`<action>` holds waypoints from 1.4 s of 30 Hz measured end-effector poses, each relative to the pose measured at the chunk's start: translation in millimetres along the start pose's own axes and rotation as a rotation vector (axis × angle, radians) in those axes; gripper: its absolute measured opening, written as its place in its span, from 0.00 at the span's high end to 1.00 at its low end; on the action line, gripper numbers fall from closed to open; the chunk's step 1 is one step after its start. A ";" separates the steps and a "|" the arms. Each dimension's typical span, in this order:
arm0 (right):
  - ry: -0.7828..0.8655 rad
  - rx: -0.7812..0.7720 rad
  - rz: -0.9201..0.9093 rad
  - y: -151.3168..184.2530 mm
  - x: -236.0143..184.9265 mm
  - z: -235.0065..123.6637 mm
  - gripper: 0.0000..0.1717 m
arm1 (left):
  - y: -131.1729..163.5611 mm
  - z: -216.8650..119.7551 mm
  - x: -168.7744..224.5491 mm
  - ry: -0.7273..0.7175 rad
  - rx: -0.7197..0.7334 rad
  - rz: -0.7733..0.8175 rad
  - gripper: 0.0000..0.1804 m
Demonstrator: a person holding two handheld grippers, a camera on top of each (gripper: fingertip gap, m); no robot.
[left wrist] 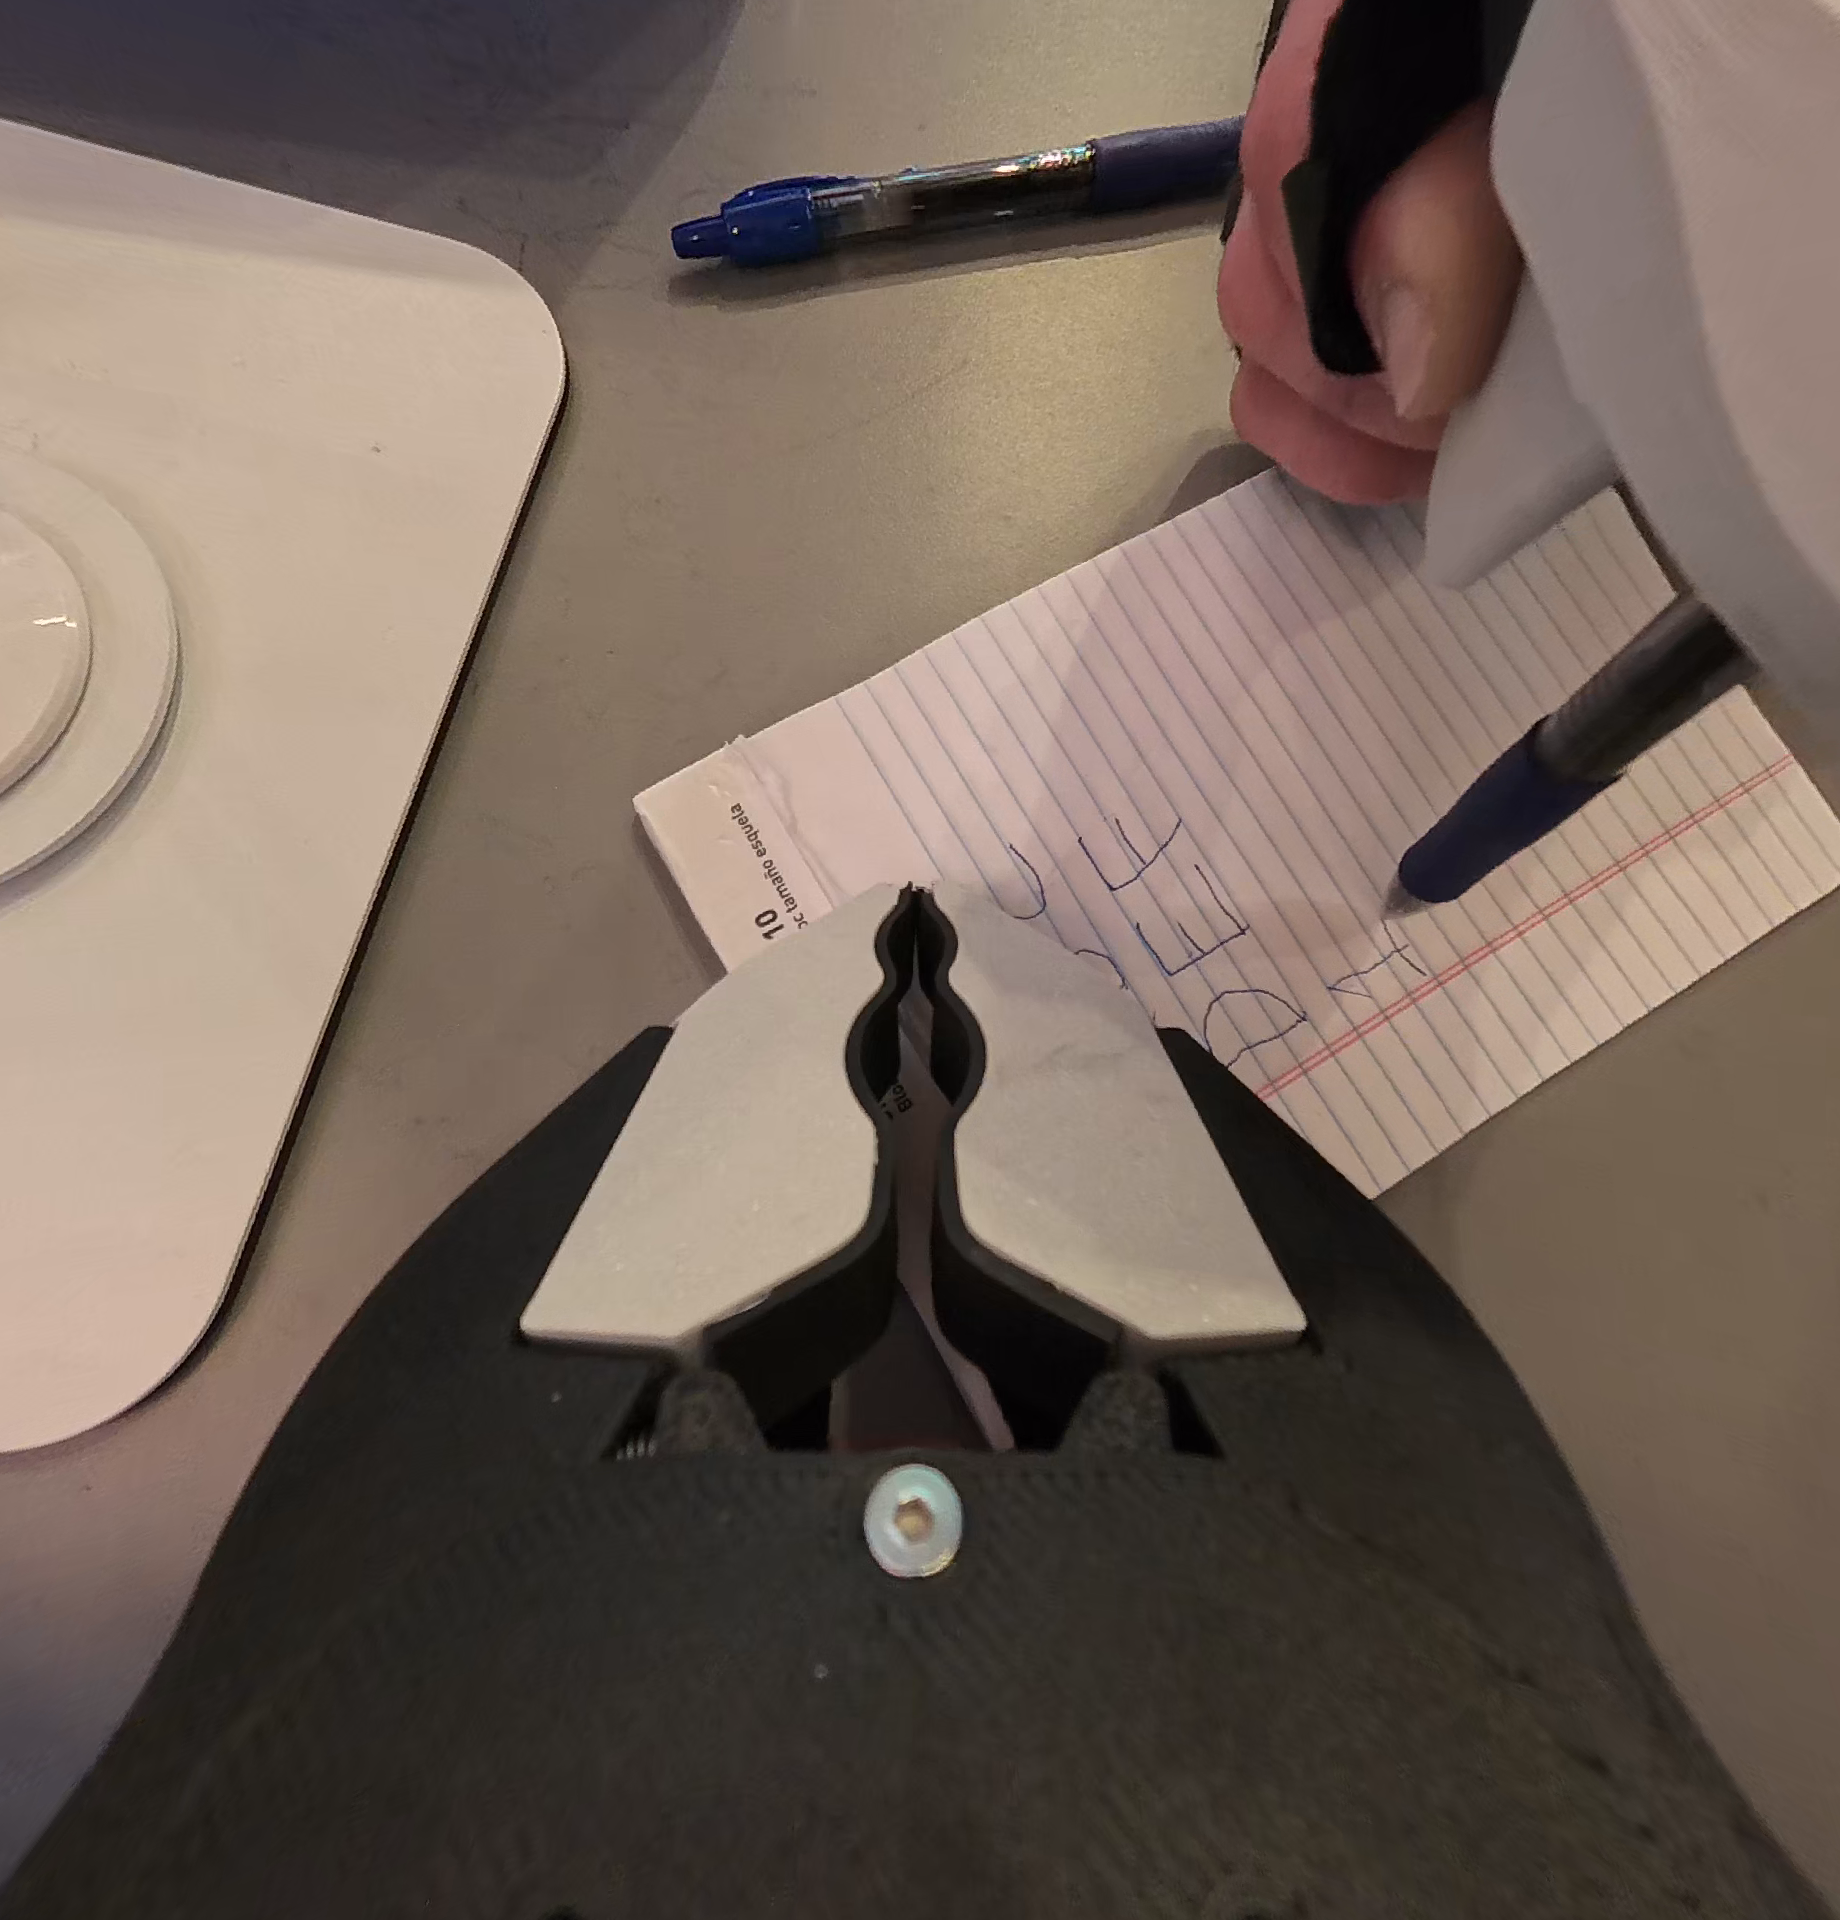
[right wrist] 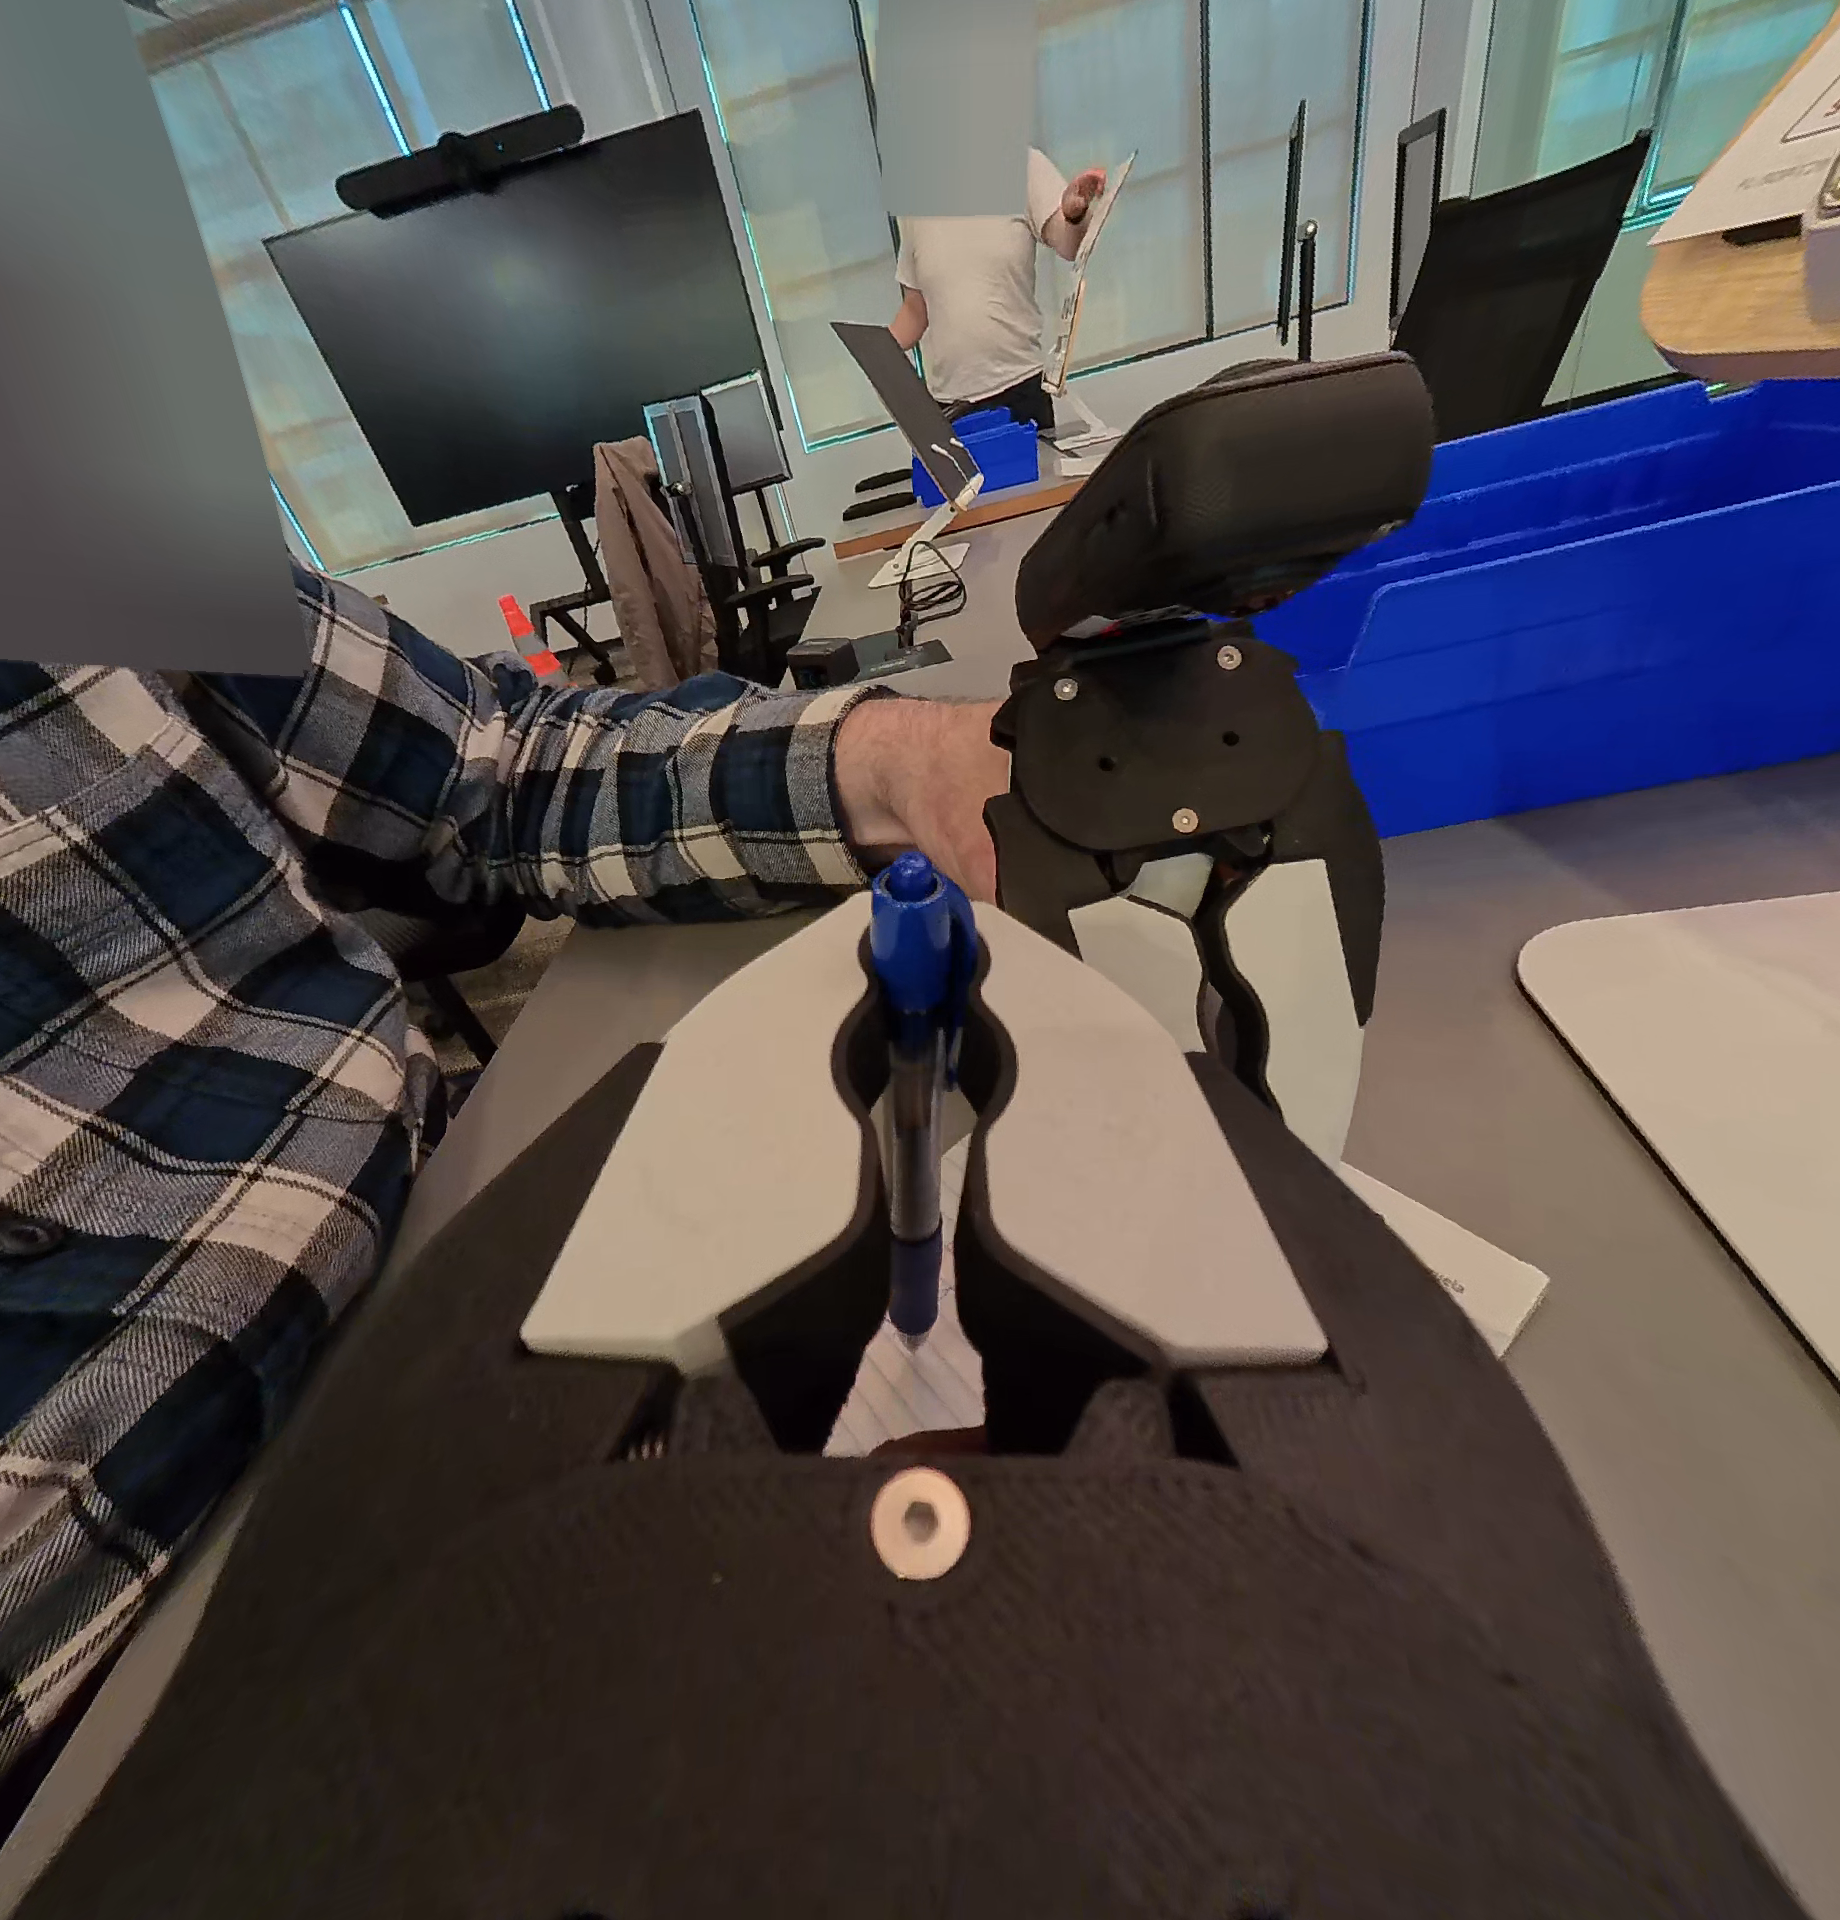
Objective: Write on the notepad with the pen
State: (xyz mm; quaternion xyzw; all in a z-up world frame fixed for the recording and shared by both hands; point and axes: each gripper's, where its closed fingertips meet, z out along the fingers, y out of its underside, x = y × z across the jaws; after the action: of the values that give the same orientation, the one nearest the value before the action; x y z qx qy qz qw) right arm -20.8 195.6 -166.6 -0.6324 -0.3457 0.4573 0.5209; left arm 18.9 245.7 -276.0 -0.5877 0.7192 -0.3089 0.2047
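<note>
A blue-gripped clear-barrelled pen (left wrist: 1498,831) is pinched upright in the right gripper (right wrist: 921,997), its tip set on the white ruled notepad (left wrist: 1259,727), which is laid on the grey counter (left wrist: 791,499) and bears blue handwriting. The notepad's near edge is pressed down by the left gripper (left wrist: 914,914), jaws pressed together. A second blue pen (left wrist: 895,203) is seen lying beyond, near a white board (left wrist: 324,520).

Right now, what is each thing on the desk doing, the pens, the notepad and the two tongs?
Right tongs: shut on a blue pen, pads pressing its barrel.
Blue pen: tilted, tip on the page.
Left tongs: shut, resting over the notepad's corner.
Notepad: flat on the table, top page partly written in blue.
Spare blue pen: lying on the table, untouched.
</note>
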 end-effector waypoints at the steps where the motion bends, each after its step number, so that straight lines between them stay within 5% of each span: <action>1: -0.001 0.004 0.000 -0.3 0.0 -0.5 0.95 | 0.0 0.0 -0.1 0.000 0.000 0.000 1.00; 7: 0.000 0.077 -0.006 -14.6 -0.9 -6.6 0.95 | -0.2 -0.5 0.2 0.009 0.002 -0.003 1.00; 11: 0.036 0.153 -0.007 -35.5 2.5 -16.1 0.95 | -1.6 -10.4 0.3 0.017 0.014 -0.011 0.89; 18: 0.029 0.206 -0.046 -79.1 -3.0 -16.8 0.95 | -47.5 -65.9 45.7 0.196 0.289 -0.029 0.71; 23: -0.065 0.191 -0.025 -88.5 -12.2 0.9 0.95 | -68.9 -67.8 84.7 0.370 0.396 0.014 0.74; 27: -0.114 0.186 0.002 -91.1 -16.7 7.5 0.95 | -83.9 -70.4 96.6 0.451 0.483 0.005 0.97; 29: -0.089 0.186 0.000 -93.2 -13.2 6.6 0.95 | -86.8 -71.3 93.1 0.443 0.513 -0.017 0.97; 33: 0.017 0.195 -0.002 -99.7 -0.3 2.6 0.94 | -92.9 -68.0 77.4 0.290 0.536 -0.043 0.97; 38: 0.198 0.229 -0.003 -109.4 15.8 -4.8 0.75 | -99.6 -61.0 65.5 0.171 0.578 -0.076 0.97; 42: 0.241 0.177 0.028 -97.5 22.5 -3.1 0.79 | -103.6 -63.5 56.0 0.099 0.621 -0.113 0.97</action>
State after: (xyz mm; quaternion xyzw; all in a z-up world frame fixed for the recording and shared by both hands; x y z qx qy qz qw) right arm -6.4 236.3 -76.3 -0.6390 -0.2303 0.4139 0.6060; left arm 38.9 191.9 -155.1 -0.5204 0.5660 -0.5527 0.3214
